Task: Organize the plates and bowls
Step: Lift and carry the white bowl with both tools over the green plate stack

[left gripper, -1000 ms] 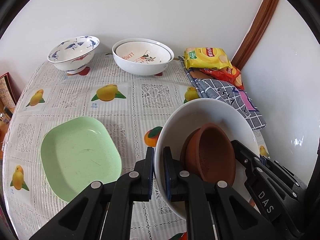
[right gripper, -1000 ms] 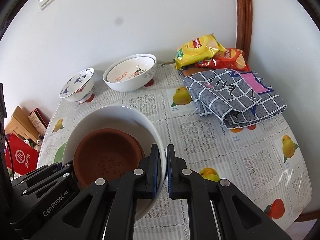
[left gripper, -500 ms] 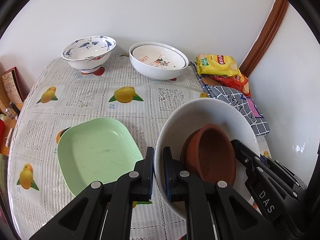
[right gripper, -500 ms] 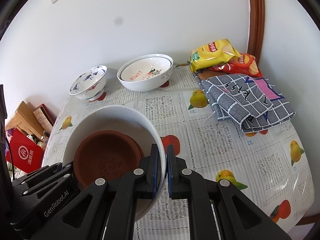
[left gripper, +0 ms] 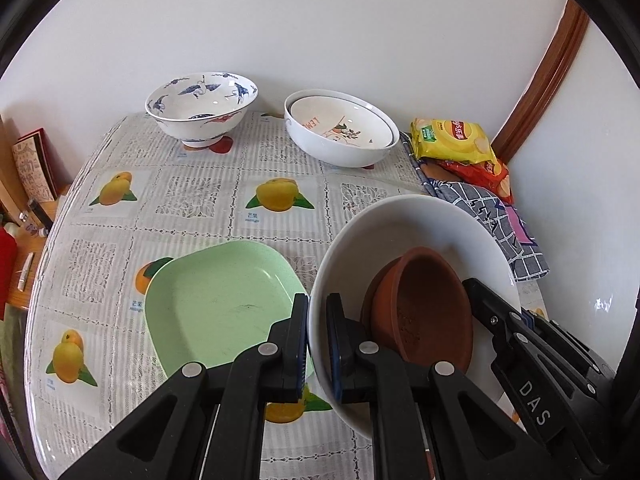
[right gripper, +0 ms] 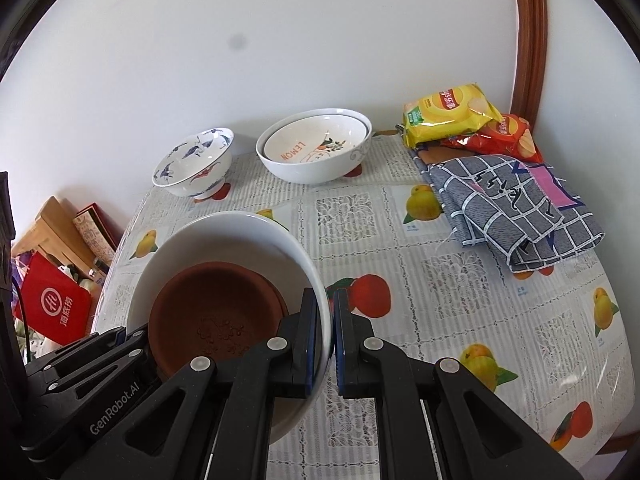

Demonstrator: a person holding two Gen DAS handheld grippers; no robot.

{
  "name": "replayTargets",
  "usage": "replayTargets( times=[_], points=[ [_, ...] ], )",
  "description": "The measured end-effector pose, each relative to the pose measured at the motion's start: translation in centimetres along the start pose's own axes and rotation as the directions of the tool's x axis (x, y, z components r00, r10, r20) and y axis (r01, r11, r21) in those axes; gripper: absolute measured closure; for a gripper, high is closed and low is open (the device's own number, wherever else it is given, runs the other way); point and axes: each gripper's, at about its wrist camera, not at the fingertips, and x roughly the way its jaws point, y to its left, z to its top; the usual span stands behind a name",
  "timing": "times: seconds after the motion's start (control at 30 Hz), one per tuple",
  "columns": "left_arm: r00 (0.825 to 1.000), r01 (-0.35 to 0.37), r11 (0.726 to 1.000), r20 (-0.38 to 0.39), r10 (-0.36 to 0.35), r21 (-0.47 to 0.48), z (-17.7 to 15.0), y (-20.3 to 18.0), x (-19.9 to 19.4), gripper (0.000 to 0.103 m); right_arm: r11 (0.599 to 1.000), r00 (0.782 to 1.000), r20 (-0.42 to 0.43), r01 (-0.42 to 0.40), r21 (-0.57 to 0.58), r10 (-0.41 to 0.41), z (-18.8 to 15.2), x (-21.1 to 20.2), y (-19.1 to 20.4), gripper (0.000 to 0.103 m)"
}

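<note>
Now both grippers pinch a white bowl [left gripper: 416, 236] above the table [left gripper: 192, 192].
A brown saucer [left gripper: 424, 308] lies tilted inside it. The left gripper [left gripper: 317, 344] clamps the bowl's left rim and the right gripper [right gripper: 325, 344] clamps its right rim, one finger inside and one outside each. A green plate [left gripper: 216, 304] lies just left of the bowl. By the wall stand a crane bowl [left gripper: 200, 108] and two nested bowls [left gripper: 340, 136]; chip bags [right gripper: 452, 114] and a checked cloth [right gripper: 516, 208] lie to the right.

The left gripper [left gripper: 318, 344] is clamping the bowl's [left gripper: 404, 220] left rim. The right gripper [right gripper: 326, 340] is pinching the opposite rim, so both are carrying it between them.
</note>
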Motion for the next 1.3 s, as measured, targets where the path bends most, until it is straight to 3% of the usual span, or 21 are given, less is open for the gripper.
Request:
replayTargets(
  times=[0.8,1.3],
  points=[
    [1.000,-0.027,0.998,-0.001,0.027,-0.050,0.7,4.0,0.2,0.094,0.999,0.999,-0.017,-0.030,-0.030,0.030,0.2,1.9,3.8,0.095],
    [0.998,-0.048,0.994,-0.045,0.044,-0.099,0.0,7.0,2.2,0.094,0.997,0.997,-0.072,-0.043,-0.063,0.039,-0.6,4.8,6.0,0.095]
  ],
)
